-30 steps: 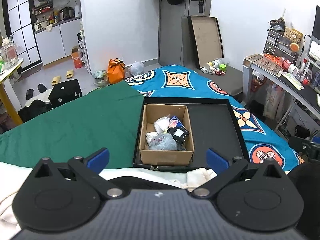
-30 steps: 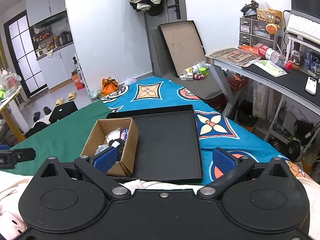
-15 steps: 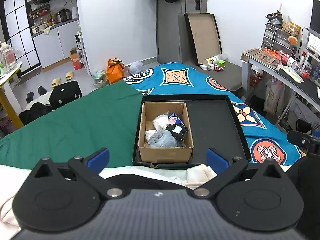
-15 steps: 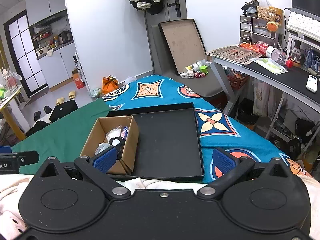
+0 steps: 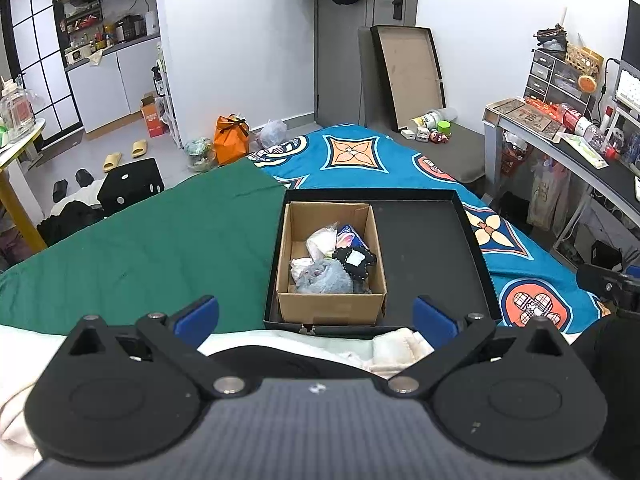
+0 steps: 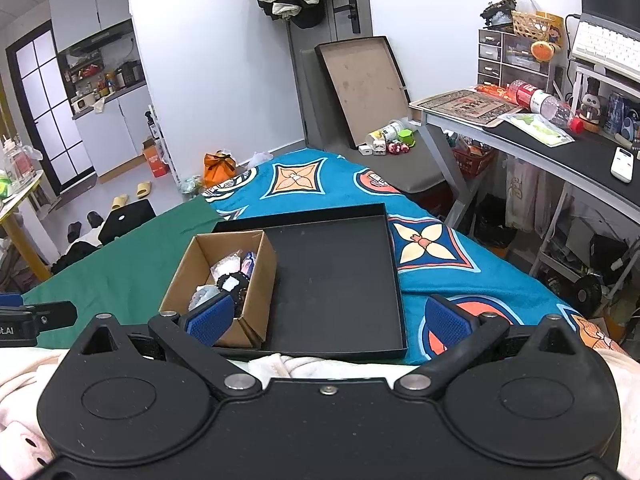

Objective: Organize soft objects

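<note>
**Both claws wide and empty, soft things in the carton**

Your left gripper (image 5: 316,316) hangs with its blue pads spread wide and nothing between them. Your right gripper (image 6: 330,318) is the same: pads far apart, holding nothing. Both sit near the front edge of the tray (image 5: 424,248), above a pale blanket (image 5: 396,348) that lies just under them.

The tray is black, shallow and rests on the bed, partly on the green sheet (image 5: 152,248) and partly on the blue patterned cover (image 5: 352,152). Its right part is bare. In its left part stands the carton (image 5: 332,308), open at the top, against the tray's left wall and close to the front one.

Inside the carton you have the soft things in a loose heap toward its right and near sides:
- a grey fluffy piece (image 5: 324,278) at the front;
- a black item with a white patch (image 5: 354,259) to its right, leaning on the carton wall;
- a white crumpled bag (image 5: 322,240) behind those;
- a blue and white packet (image 5: 348,236) next to the bag.

The carton's rear left corner shows bare floor.

From the right view the carton (image 6: 256,280) lies left of centre, with your left pad (image 6: 210,318) in front of its near corner. Whether it touches the carton you cannot tell.
</note>
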### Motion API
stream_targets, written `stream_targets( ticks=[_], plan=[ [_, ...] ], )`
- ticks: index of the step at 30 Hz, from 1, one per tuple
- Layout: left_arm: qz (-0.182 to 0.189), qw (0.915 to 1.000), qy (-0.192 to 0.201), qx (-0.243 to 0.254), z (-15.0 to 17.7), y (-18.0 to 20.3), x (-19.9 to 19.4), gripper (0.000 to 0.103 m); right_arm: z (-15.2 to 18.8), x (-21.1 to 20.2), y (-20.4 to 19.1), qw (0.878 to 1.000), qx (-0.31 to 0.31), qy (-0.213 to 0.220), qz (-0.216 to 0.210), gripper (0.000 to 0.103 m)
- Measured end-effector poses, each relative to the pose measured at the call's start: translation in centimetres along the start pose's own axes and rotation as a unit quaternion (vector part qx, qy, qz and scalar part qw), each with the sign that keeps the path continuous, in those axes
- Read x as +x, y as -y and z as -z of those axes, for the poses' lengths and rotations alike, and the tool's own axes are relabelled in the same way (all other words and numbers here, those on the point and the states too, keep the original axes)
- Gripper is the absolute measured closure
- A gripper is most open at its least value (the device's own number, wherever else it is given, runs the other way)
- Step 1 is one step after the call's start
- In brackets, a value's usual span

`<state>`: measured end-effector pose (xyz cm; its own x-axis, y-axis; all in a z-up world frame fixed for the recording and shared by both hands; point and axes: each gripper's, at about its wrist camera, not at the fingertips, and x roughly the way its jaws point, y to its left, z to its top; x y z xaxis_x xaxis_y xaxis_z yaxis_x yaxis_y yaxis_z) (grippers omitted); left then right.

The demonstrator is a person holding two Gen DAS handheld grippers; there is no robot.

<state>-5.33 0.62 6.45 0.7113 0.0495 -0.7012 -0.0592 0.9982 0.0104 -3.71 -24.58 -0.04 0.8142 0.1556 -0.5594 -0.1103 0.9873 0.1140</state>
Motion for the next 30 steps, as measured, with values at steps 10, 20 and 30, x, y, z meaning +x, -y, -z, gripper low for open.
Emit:
stream_targets(
  ticks=[10,20,30],
  plan=[
    [0.000,1.0000,-0.003,-0.006,0.09,-0.27,-0.08,0.001,0.10,-0.01,-0.02,1.000,0.000,0.000,0.000,0.000],
    [0.002,1.0000,-0.002,-0.008,0.10,-0.33,-0.19,0.001,0.33,-0.09,-0.22,1.000,-0.001,0.001,0.003,0.000],
    [0.005,0.9999,-0.008,-0.011,0.05,-0.48,0.00,0.001,0.33,-0.21,-0.21,1.000,-0.001,0.002,0.008,0.000]
  ],
)
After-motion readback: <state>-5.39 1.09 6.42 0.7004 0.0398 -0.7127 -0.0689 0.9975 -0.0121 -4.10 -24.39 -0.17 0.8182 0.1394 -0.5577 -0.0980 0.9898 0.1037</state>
